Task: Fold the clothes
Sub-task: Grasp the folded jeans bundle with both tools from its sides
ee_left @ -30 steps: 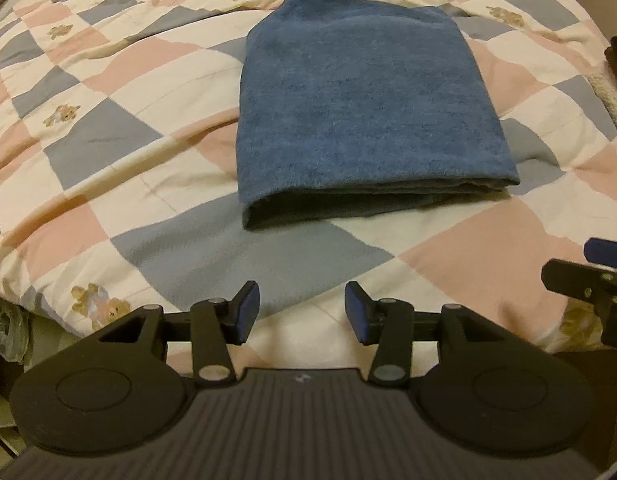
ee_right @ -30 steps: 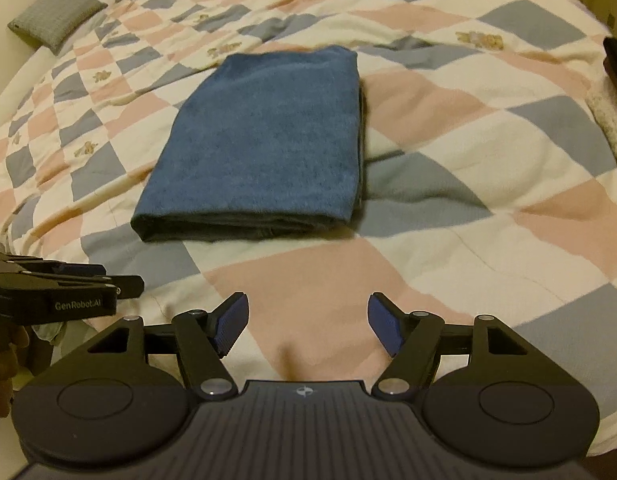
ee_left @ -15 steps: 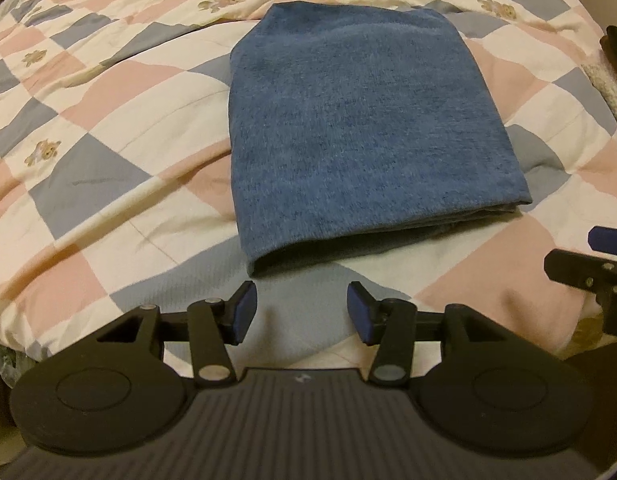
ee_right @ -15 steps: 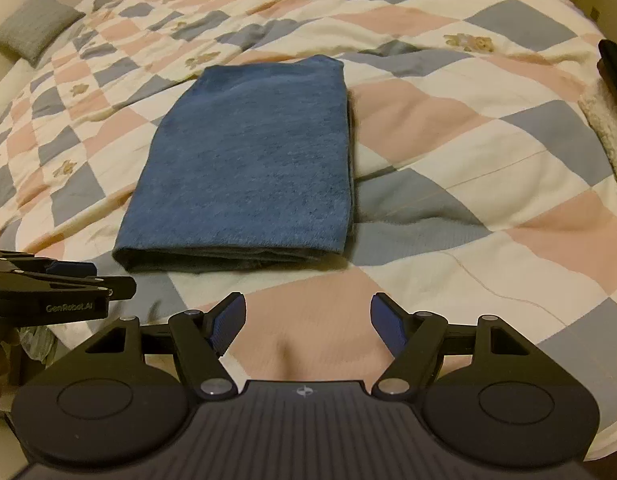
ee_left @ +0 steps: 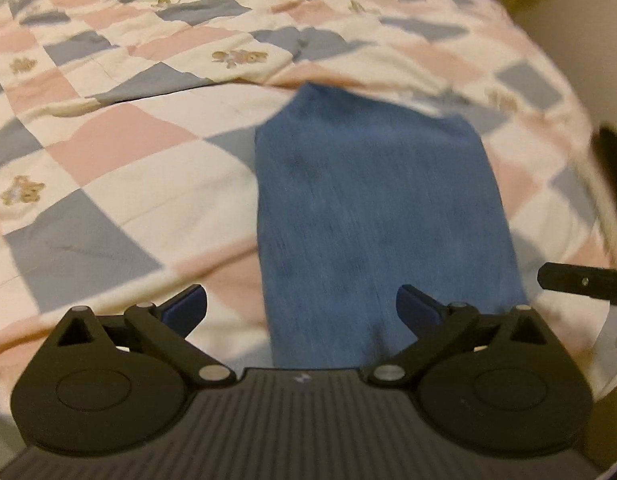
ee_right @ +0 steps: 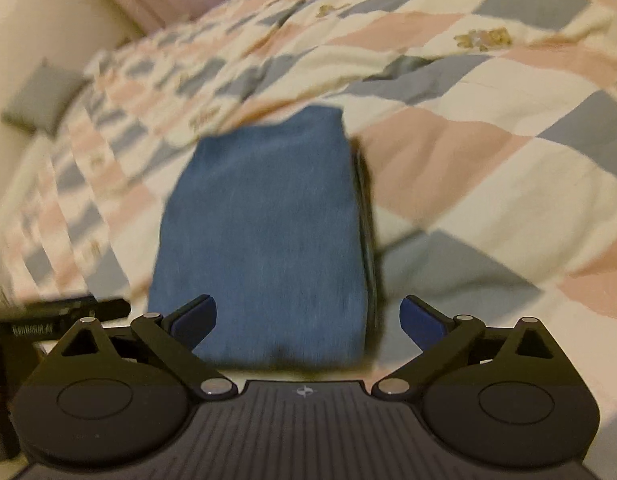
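Bedding in the form of a patchwork quilt (ee_left: 128,184) with pink, grey-blue and cream squares is spread over the whole bed, and a grey cushion (ee_right: 44,98) is seen at its far left edge. On the quilt a folded blue towel (ee_left: 376,216) is laid flat, its near end reaching between the fingers of both grippers. Both views are blurred. The left gripper (ee_left: 301,312) is spread wide with nothing held. The right gripper (ee_right: 307,316) is likewise spread wide and empty.
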A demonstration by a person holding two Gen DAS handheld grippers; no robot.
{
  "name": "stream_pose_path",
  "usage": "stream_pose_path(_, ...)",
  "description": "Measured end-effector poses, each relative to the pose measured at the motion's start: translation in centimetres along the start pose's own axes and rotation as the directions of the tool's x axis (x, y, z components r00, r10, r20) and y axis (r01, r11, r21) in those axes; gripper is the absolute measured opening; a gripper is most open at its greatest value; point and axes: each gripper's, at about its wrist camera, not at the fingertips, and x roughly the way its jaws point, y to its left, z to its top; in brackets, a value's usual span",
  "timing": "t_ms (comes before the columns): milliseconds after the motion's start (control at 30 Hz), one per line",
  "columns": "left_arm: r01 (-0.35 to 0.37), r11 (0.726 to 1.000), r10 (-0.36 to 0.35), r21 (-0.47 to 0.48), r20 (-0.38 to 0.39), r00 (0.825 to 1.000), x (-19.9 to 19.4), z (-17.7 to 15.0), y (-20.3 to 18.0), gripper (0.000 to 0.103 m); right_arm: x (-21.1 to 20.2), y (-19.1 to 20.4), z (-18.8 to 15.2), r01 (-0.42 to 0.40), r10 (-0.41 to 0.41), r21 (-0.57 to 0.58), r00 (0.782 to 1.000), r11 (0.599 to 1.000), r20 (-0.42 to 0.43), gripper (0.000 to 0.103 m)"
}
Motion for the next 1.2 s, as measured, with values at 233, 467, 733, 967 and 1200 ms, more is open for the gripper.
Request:
stream_pose_path(233,0.227,0.962,-0.24,-0.153,-0.075,0.968,6.4,2.5,4.7,0.099,5.9,-6.0,4.3,-0.193,0.211,0.166,0.973,0.967,-0.098,0.1)
stream_pose_path(467,0.395,0.87,-0.444,-0.293,-0.121,0.888,11.0,2.4,7.3,0.091,10.8,-8.3,5.5,-0.286,0.334,0.227,0.92,0.931,-0.208,0.092)
stream_pose_path(733,0.49,0.829,-0.535,-0.27,-0.127,0.835,12.7,3.4,7.7,0.065,12.2,-7.7,6.6,-0.396,0.436,0.191,0.855,0.898,-0.279,0.059)
stream_pose_path(967,0.539,0.784,-0.592,-0.308,-0.111,0.798,14.6,3.5,8.7,0.064,13.1,-7.9,6.0,-0.394,0.448,0.25,0.865,0.885,-0.225,0.057)
stream_pose_path(1200,0.527,0.836,-0.546,-0.153,-0.139,0.826,10.8,6.0,5.2,0.035,7.8,-6.8,3.6,-0.412,0.442,0.278,0.895,0.868,-0.053,0.032)
